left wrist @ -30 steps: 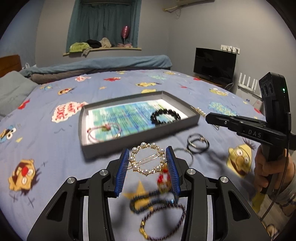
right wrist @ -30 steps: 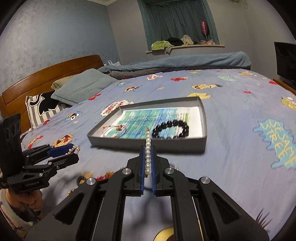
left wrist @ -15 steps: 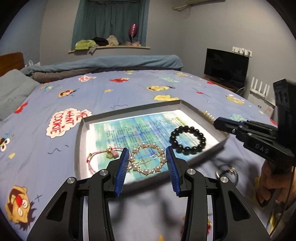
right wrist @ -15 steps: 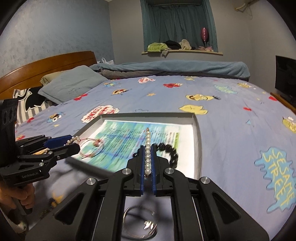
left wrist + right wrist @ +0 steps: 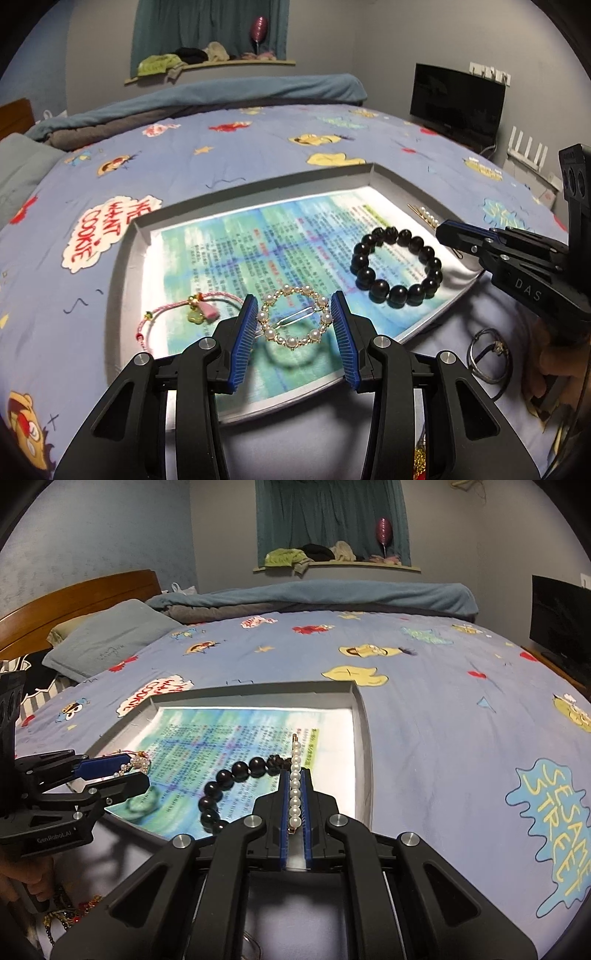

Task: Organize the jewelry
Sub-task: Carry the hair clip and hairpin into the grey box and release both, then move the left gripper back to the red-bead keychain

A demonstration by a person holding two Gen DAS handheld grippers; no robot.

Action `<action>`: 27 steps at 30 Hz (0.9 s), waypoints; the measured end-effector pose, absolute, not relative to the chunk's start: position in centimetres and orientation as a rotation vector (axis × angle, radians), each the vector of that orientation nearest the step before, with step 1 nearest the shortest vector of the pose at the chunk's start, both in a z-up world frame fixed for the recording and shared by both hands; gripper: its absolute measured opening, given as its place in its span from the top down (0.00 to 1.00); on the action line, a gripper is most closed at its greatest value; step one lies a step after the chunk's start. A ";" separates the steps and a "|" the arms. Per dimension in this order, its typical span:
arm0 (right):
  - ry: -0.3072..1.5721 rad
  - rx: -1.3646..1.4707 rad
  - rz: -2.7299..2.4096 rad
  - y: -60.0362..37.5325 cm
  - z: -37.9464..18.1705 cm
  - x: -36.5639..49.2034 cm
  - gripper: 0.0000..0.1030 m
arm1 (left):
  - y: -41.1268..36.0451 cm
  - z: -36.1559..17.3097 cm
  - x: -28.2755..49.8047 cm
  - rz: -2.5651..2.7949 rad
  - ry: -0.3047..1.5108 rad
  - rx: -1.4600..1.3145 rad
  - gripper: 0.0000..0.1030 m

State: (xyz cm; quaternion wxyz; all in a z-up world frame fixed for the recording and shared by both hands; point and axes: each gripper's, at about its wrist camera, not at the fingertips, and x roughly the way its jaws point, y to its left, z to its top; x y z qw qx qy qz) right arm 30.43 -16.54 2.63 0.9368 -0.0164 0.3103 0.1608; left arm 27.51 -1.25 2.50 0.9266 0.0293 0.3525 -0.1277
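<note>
The left gripper (image 5: 294, 325) has its jaws clenched on the pearl ring clip (image 5: 293, 320), the right gripper (image 5: 294, 794) on the pearl bar clip (image 5: 294, 782); both hang over the tray (image 5: 255, 188). Released from here, either could land on the black bracelet (image 5: 397, 266) ahead and tangle.

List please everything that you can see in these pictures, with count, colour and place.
tray: one, grey, on the bed, printed sheet inside
bead bracelet: one, black, in tray
cord bracelet: one, pink, in tray
round pearl clip: one, white and gold, in left gripper, over tray
pearl bar clip: one, white, in right gripper
wire rings: dark, on bedsheet beside tray
bedsheet: one, blue, cartoon print
television: one, black, by wall
left gripper: black, blue pads
right gripper: black, blue pads
</note>
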 end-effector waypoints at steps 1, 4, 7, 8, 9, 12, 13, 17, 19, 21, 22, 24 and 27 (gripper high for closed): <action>0.638 -0.030 0.326 -16.6 2.5 30.6 0.94 | -1.3 2.4 27.5 -0.263 0.727 0.060 0.59; 0.637 -0.023 0.329 -16.7 2.2 30.6 0.93 | -1.1 2.2 27.5 -0.268 0.737 0.052 0.54; 0.611 -0.007 0.336 -17.0 2.4 30.1 0.84 | -1.0 2.5 27.4 -0.265 0.725 0.047 0.41; 0.598 -0.003 0.336 -17.1 2.5 29.8 0.79 | -1.0 2.7 27.1 -0.265 0.716 0.049 0.40; 0.586 0.002 0.337 -17.2 2.6 29.6 0.72 | -1.0 2.8 27.0 -0.265 0.710 0.051 0.37; 0.543 0.012 0.337 -17.5 3.0 28.8 0.63 | -0.8 3.4 26.3 -0.264 0.678 0.050 0.32; 0.530 0.016 0.337 -17.6 3.1 28.5 0.59 | -0.7 3.6 26.1 -0.262 0.671 0.046 0.31; 0.517 0.020 0.337 -17.8 3.2 27.6 0.55 | 0.0 3.9 24.9 -0.264 0.652 0.023 0.31; 0.510 0.025 0.337 -18.0 3.2 27.0 0.55 | 0.3 4.0 24.3 -0.263 0.645 0.014 0.31; 0.507 0.028 0.337 -18.2 3.2 26.5 0.55 | 0.8 4.0 23.4 -0.263 0.637 0.002 0.31; 0.505 0.029 0.338 -18.3 3.1 26.2 0.55 | 1.0 4.0 23.0 -0.261 0.634 -0.003 0.31; 0.501 0.027 0.338 -18.5 3.1 25.4 0.55 | 1.4 4.1 22.1 -0.259 0.628 -0.004 0.31; 0.503 0.017 0.336 -18.5 2.9 24.6 0.54 | 2.2 4.2 20.5 -0.262 0.622 -0.012 0.30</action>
